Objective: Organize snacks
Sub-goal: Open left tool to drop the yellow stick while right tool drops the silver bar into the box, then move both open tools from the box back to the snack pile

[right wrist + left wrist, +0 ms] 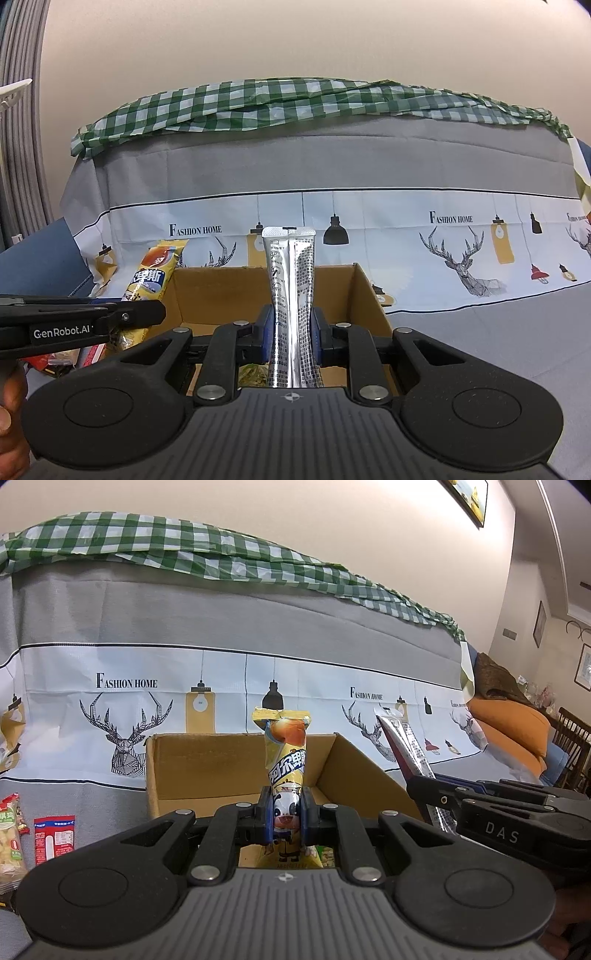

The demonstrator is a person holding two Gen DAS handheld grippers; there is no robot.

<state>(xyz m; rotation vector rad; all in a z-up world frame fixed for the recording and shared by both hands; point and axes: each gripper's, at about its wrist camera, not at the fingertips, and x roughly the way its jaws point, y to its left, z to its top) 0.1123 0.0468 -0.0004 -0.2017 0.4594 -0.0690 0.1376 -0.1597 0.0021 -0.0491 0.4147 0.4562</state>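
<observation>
The left tongs (287, 812) are clamped on a yellow snack packet (286, 764) printed with a cartoon cow, holding it upright above the open cardboard box (207, 764). Just to their right, the right tongs (292, 332) grip a silver foil packet (291, 295) at its lower half, also upright over the same box, whose floor shows a greenish packet (253, 374) between the fingers. The box sits on a grey printed cloth (92, 794), with a red packet (53, 836) and a pale snack bag (9, 834) lying near the cloth's left edge.
</observation>
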